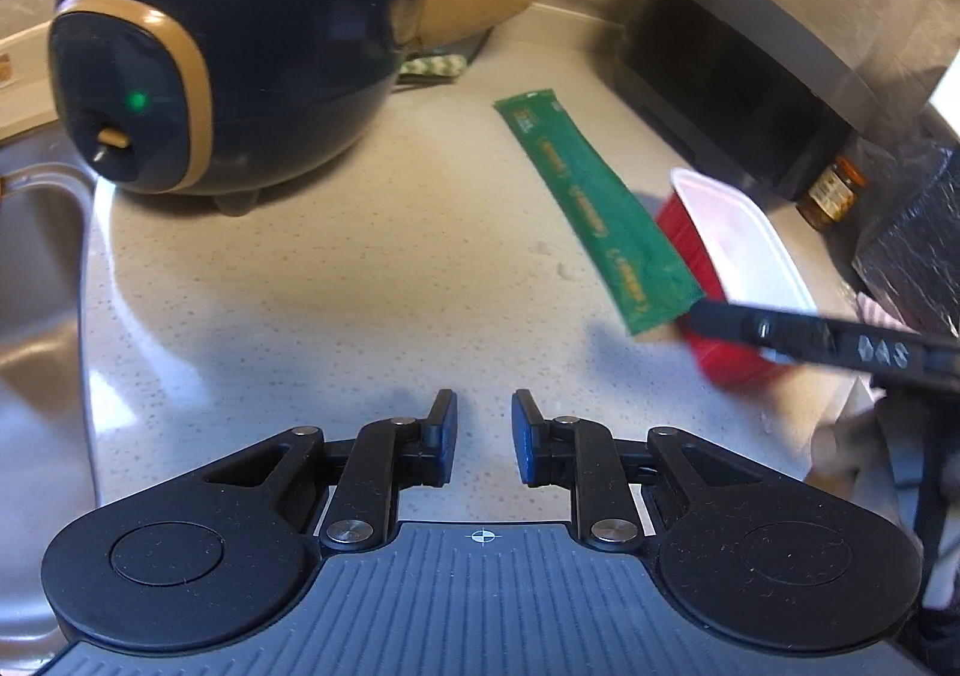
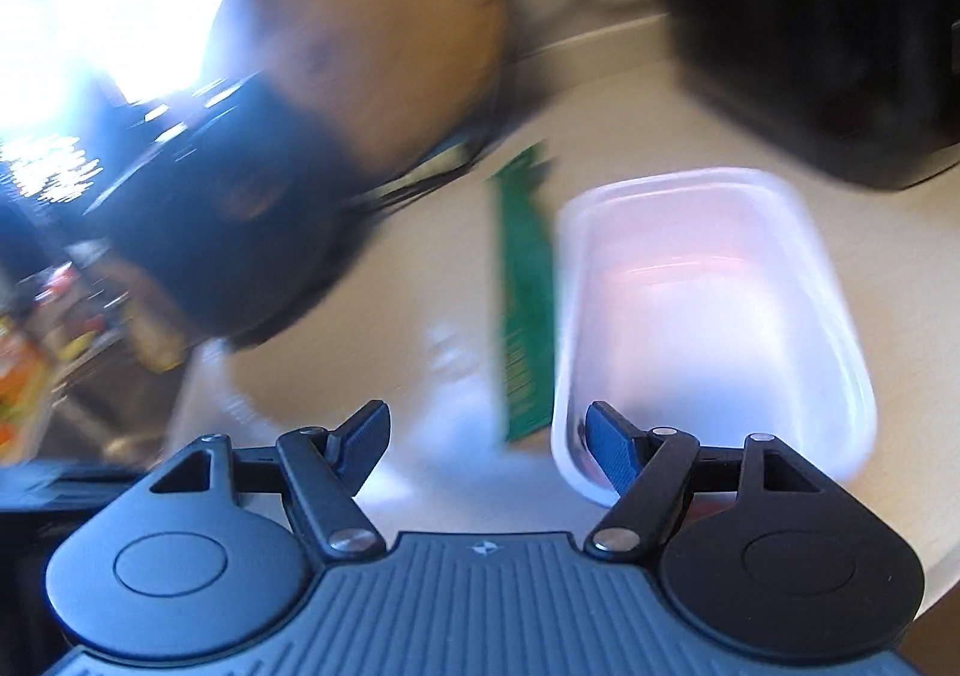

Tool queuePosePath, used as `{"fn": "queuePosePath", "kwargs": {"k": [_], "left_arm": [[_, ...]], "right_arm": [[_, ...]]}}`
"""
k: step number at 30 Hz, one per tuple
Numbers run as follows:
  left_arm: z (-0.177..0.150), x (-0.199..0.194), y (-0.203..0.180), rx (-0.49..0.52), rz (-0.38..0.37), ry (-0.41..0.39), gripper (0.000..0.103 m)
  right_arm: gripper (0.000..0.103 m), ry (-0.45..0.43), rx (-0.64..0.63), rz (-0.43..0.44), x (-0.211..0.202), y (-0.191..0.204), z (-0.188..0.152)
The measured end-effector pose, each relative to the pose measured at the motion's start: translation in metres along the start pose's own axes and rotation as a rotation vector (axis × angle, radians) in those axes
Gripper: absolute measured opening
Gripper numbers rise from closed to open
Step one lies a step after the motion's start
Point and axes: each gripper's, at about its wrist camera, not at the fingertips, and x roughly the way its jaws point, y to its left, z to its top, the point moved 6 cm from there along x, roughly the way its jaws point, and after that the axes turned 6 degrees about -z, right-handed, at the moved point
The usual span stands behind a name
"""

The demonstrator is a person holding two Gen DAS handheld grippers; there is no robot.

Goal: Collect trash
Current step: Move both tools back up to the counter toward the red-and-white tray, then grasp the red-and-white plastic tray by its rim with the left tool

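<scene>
The trash in reach is a green wrapper (image 1: pixel 600 208) lying flat on the tabletop (image 1: pixel 336 280), with a red tub (image 1: pixel 729 358) just beside it; the tub's translucent lid (image 2: pixel 708 316) faces up. In the left wrist view the wrapper's long axis runs diagonally, from a far end near the dark cooker (image 1: pixel 234 45) down to a near end that meets the tub's red wall. In the right wrist view, which is blurred, the same wrapper (image 2: pixel 527 304) runs almost straight away from the camera, and its near end lies between the two fingers, nearer the right one. The right gripper (image 2: pixel 487 430) has its jaws spread wide and grasps nothing; its right finger overlaps the tub's near rim in the picture, though contact cannot be confirmed. The left gripper (image 1: pixel 483 433) has its jaws released to a narrow gap, with bare tabletop between them; the wrapper lies ahead and to its right, well apart. The right gripper is judged the nearer hand, and one of its fingers (image 1: pixel 780 331) shows in the left view at the wrapper's near end. Since the jaws already straddle that near end across the wrapper's width, the coming move probably calls for lowering and closing there. The thin, flat wrapper may slip under the pads, and the tub alongside may obstruct the right finger.
</scene>
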Motion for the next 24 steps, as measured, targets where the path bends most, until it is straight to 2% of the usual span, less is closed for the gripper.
{"fn": "queuePosePath", "kwargs": {"k": [2,4,6,8,12,16,18,21,24], "left_arm": [[-0.001,0.001,-0.001,0.007,0.0,0.005,0.023],[-0.002,0.001,-0.001,0.008,0.004,0.007,0.023],[-0.001,0.003,-0.002,0.012,0.002,0.008,0.023],[0.002,0.004,-0.007,0.025,-0.017,0.006,0.023],[0.013,0.009,-0.032,0.074,-0.133,-0.005,0.023],[0.029,0.02,-0.079,0.193,-0.248,-0.034,0.023],[0.037,0.034,-0.103,0.246,-0.28,-0.038,0.023],[0.046,0.067,-0.12,0.293,-0.238,-0.017,0.023],[0.044,0.099,-0.124,0.3,-0.203,0.04,0.023]], "right_arm": [[0.074,-0.011,-0.045,0.009,-0.006,0.013,-0.001],[0.074,-0.058,-0.085,-0.027,-0.016,0.021,0.004],[0.074,-0.117,-0.086,-0.084,-0.026,0.017,0.012],[0.074,-0.179,-0.06,-0.181,-0.034,0.005,0.019],[0.074,-0.268,0.009,-0.397,-0.056,-0.026,0.014],[0.074,-0.262,0.076,-0.466,-0.074,-0.055,-0.007],[0.074,-0.259,0.092,-0.51,-0.083,-0.067,-0.019],[0.074,-0.263,0.107,-0.59,-0.094,-0.081,-0.035],[0.074,-0.255,0.13,-0.621,-0.107,-0.093,-0.052]]}}
